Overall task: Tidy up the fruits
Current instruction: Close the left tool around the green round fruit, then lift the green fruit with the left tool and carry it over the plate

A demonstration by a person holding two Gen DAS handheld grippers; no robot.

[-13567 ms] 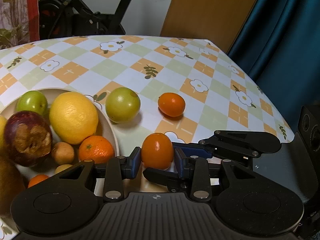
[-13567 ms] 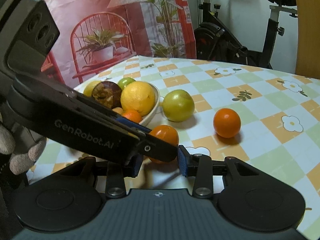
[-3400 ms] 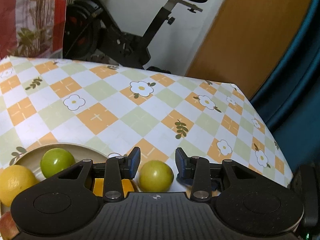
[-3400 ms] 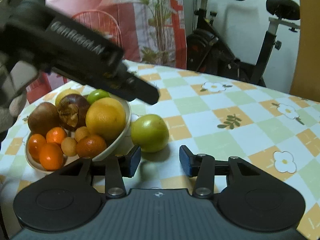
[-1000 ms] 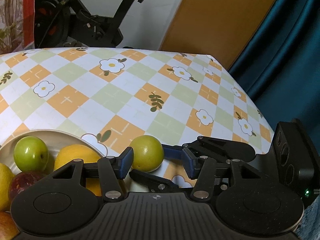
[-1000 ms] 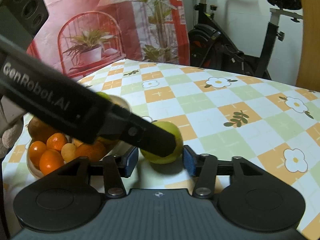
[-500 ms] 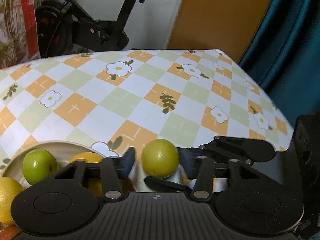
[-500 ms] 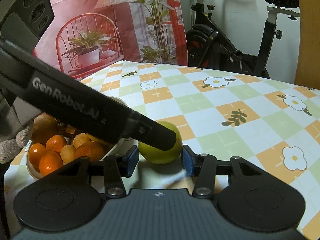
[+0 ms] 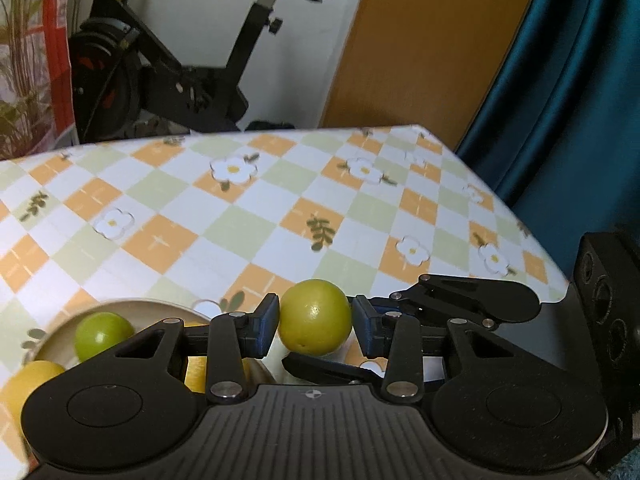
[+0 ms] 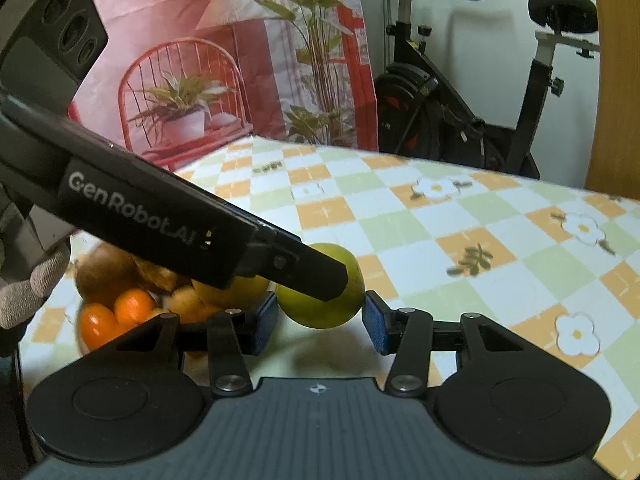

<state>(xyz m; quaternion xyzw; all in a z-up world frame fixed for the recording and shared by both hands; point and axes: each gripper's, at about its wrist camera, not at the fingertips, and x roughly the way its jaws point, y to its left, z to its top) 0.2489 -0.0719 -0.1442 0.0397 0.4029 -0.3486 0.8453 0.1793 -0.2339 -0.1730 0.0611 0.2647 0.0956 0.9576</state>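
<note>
Table edges: the table (image 9: pixel 248 216), under a checked cloth of orange, green and white squares with flowers, ends at a far edge before an exercise bike (image 9: pixel 168 76) and at a right edge beside a teal curtain (image 9: pixel 568 92).
Open room: most of the cloth beyond the grippers lies bare, far and to the right.
Bowl: a pale round bowl (image 9: pixel 132 304) sits at the near left in the left wrist view, holding a small green fruit (image 9: pixel 102 334) and yellow fruit partly hidden by the gripper; the right wrist view shows small oranges (image 10: pixel 116 316) and brown fruit in it, blurred.
Task fruit: a smooth, round yellow-green fruit (image 9: pixel 315 317) is just right of the bowl, seemingly lifted off the cloth.
Left gripper (image 9: pixel 314 326): its jaws are closing, blue pads against both sides of the yellow-green fruit, pinching it.
Right gripper (image 10: pixel 320 320): jaws spread, pads flanking the same fruit in the view without touching it.
Materials: matte black plastic gripper bodies, ribbed at the base; a gloved hand (image 10: pixel 28 292) shows at the left.
</note>
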